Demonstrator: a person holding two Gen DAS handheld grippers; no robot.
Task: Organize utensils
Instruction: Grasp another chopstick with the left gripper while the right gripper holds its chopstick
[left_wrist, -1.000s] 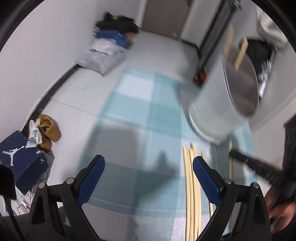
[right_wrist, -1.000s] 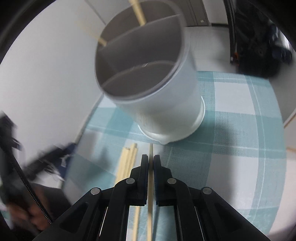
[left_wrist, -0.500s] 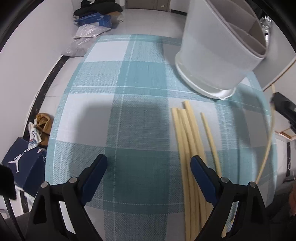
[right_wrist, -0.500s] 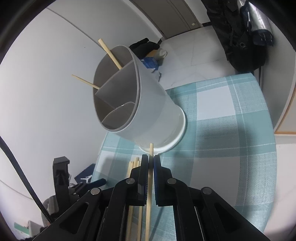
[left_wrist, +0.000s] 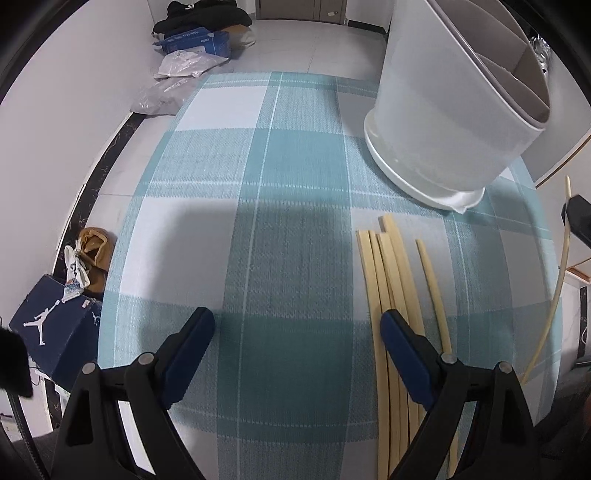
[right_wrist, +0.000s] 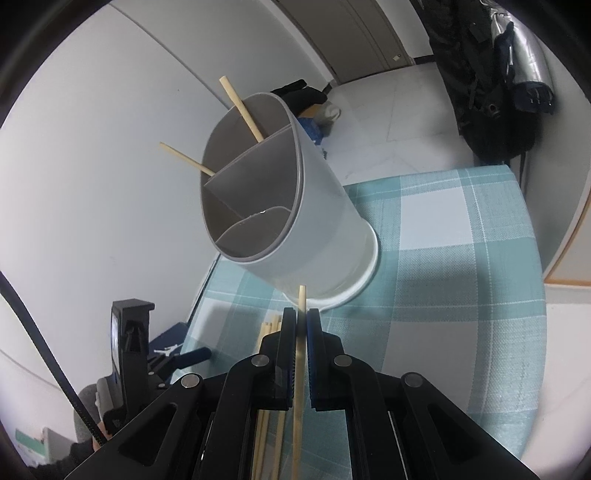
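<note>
Several pale wooden chopsticks (left_wrist: 391, 266) lie side by side on the teal checked tablecloth (left_wrist: 295, 166). My left gripper (left_wrist: 295, 325) hovers open over the cloth just left of them, its right pad (left_wrist: 400, 343) over the bundle's edge. The white divided utensil holder (right_wrist: 317, 221) stands behind them, with two chopsticks (right_wrist: 242, 107) leaning in its far compartment. My right gripper (right_wrist: 301, 314) is shut on a single chopstick (right_wrist: 298, 369), whose tip points at the holder's base. The same held chopstick (left_wrist: 554, 295) shows at the right edge of the left wrist view.
A navy shoe box (left_wrist: 51, 332) and shoes (left_wrist: 92, 247) sit on the floor left of the table. Bags and dark clothes (left_wrist: 195, 40) lie by the far wall. A black backpack (right_wrist: 480, 74) hangs at the right. The cloth's edge (right_wrist: 532, 295) runs close by.
My left gripper has swung down toward the cloth and now looks onto the loose chopsticks. My right gripper, still shut on its chopstick, has tipped up and looks into the holder from farther back.
</note>
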